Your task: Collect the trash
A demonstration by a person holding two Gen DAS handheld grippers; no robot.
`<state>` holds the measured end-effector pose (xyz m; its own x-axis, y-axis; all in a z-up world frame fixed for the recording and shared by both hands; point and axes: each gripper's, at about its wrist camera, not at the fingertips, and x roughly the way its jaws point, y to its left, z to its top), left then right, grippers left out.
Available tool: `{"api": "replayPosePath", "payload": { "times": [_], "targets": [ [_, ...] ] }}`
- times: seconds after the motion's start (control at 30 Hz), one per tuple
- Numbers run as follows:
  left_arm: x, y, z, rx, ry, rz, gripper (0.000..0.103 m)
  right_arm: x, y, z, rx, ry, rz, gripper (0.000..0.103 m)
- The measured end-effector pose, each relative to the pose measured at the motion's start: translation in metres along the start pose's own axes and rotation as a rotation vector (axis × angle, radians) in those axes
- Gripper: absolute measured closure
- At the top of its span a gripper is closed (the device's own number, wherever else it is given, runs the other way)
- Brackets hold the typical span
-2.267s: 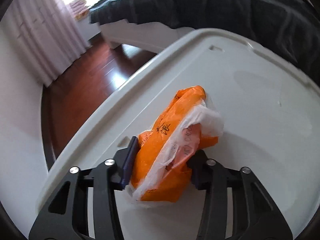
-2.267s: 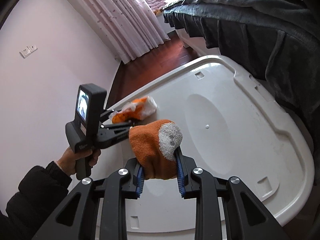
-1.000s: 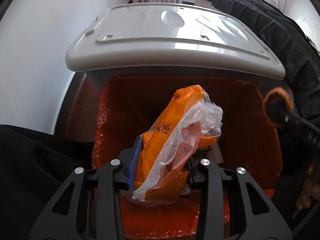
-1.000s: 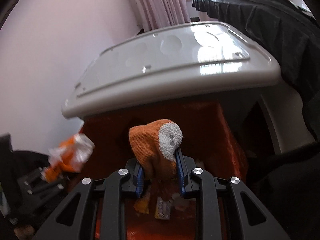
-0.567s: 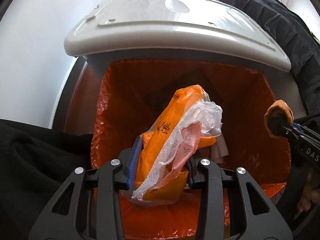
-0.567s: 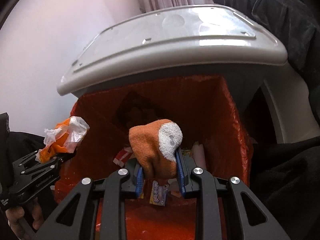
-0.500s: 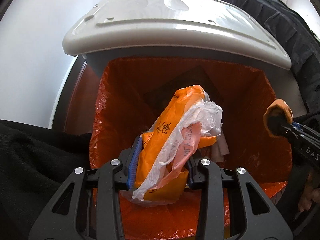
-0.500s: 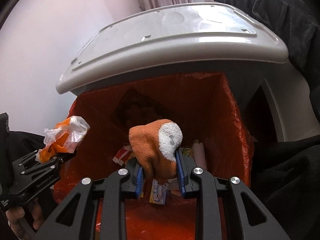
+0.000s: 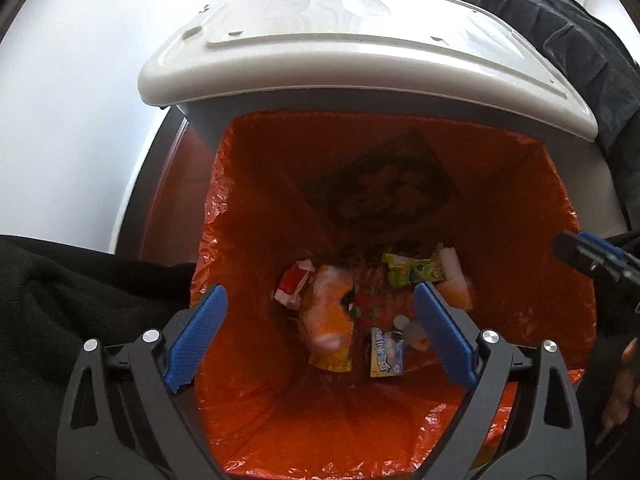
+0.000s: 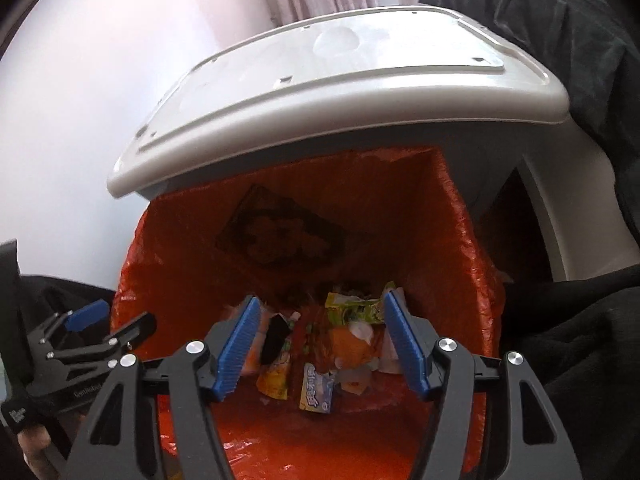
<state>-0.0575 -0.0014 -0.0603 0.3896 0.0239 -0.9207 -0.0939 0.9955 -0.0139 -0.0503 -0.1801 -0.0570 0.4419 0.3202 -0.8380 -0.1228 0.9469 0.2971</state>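
Both grippers hang over the open mouth of the bin (image 9: 540, 152), pointing steeply down into its orange liner (image 9: 256, 208). Left gripper (image 9: 320, 332): fingers spread wide and opening at this moment, nothing between the blue pads. Right gripper (image 10: 320, 344): fingers parted and likewise opening, nothing pressed between them. The task's things now lie below the fingers, at the bottom of the liner: an orange-and-white plastic bag (image 9: 326, 320), blurred, sits directly under the left gripper with its long axis running roughly toward the camera; an orange lump (image 10: 352, 340), blurred and probably the knitted piece of trash, sits under the right gripper. Around them lie a green wrapper (image 9: 414, 274), a red-and-white packet (image 9: 292, 286), a blue-and-yellow packet (image 9: 386, 354) and a yellow packet (image 10: 276, 376). Judgement: both drops look made, so the coming move is a withdrawal upward and away. What stands in the way is chiefly the grey lid (image 9: 360, 52), raised at the far side and overhanging the opening, with a dark garment (image 10: 520, 16) beyond it; the liner's crumpled rim lies just beside each finger, and the person's dark sleeve (image 9: 80, 292) is close on the left. The two grippers are near each other, the right gripper's tip showing at the edge of the left wrist view
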Motion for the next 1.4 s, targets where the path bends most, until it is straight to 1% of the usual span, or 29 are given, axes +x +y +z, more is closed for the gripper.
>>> {"api": "replayPosePath", "payload": {
  "times": [0.1, 0.27, 0.37, 0.4, 0.43, 0.47, 0.53, 0.6, 0.67, 0.73, 0.83, 0.93, 1.03, 1.23, 1.4],
  "targets": [
    [-0.004, -0.003, 0.001, 0.009, -0.014, -0.002, 0.011, -0.005, -0.003, 0.003, 0.023, -0.01, 0.005, 0.039],
    [-0.005, -0.003, -0.001, 0.02, -0.025, -0.001, 0.011, -0.007, -0.002, 0.005, 0.029, -0.02, -0.005, 0.033],
    [-0.01, -0.001, 0.002, 0.014, -0.048, -0.014, 0.011, -0.009, 0.0, 0.007, 0.029, -0.03, -0.013, 0.024],
    [-0.013, -0.001, 0.004, 0.011, -0.06, -0.018, 0.011, -0.011, 0.0, 0.01, 0.028, -0.041, -0.024, 0.019],
    [-0.019, 0.0, 0.008, 0.009, -0.085, -0.025, 0.011, -0.014, 0.001, 0.014, 0.022, -0.057, -0.041, 0.014],
    [-0.024, 0.0, 0.012, 0.009, -0.108, -0.028, 0.011, -0.018, 0.001, 0.02, 0.014, -0.076, -0.066, 0.012],
    [-0.037, 0.0, 0.022, 0.013, -0.172, -0.013, 0.011, -0.024, 0.003, 0.032, -0.005, -0.113, -0.108, 0.005],
    [-0.048, 0.0, 0.035, 0.015, -0.234, 0.01, 0.011, -0.032, 0.005, 0.048, -0.026, -0.165, -0.161, 0.005],
    [-0.057, 0.003, 0.051, -0.005, -0.284, 0.013, 0.011, -0.037, 0.006, 0.064, -0.051, -0.21, -0.224, 0.005],
    [-0.062, 0.006, 0.066, -0.034, -0.316, -0.009, 0.011, -0.039, 0.007, 0.081, -0.085, -0.245, -0.306, 0.005],
    [-0.062, 0.008, 0.086, -0.057, -0.35, 0.005, 0.011, -0.037, 0.005, 0.097, -0.096, -0.267, -0.367, 0.005],
    [-0.057, 0.006, 0.1, -0.056, -0.355, 0.015, 0.011, -0.033, 0.002, 0.107, -0.061, -0.273, -0.358, 0.005],
    [-0.052, 0.004, 0.104, -0.056, -0.347, 0.013, 0.011, -0.03, 0.0, 0.11, -0.038, -0.271, -0.343, 0.005],
    [-0.043, 0.001, 0.102, -0.045, -0.321, 0.01, 0.011, -0.02, 0.01, 0.112, -0.059, -0.253, -0.338, 0.005],
    [-0.041, -0.002, 0.1, -0.027, -0.318, 0.017, 0.011, -0.017, 0.011, 0.113, -0.056, -0.249, -0.334, 0.005]
  ]
}}
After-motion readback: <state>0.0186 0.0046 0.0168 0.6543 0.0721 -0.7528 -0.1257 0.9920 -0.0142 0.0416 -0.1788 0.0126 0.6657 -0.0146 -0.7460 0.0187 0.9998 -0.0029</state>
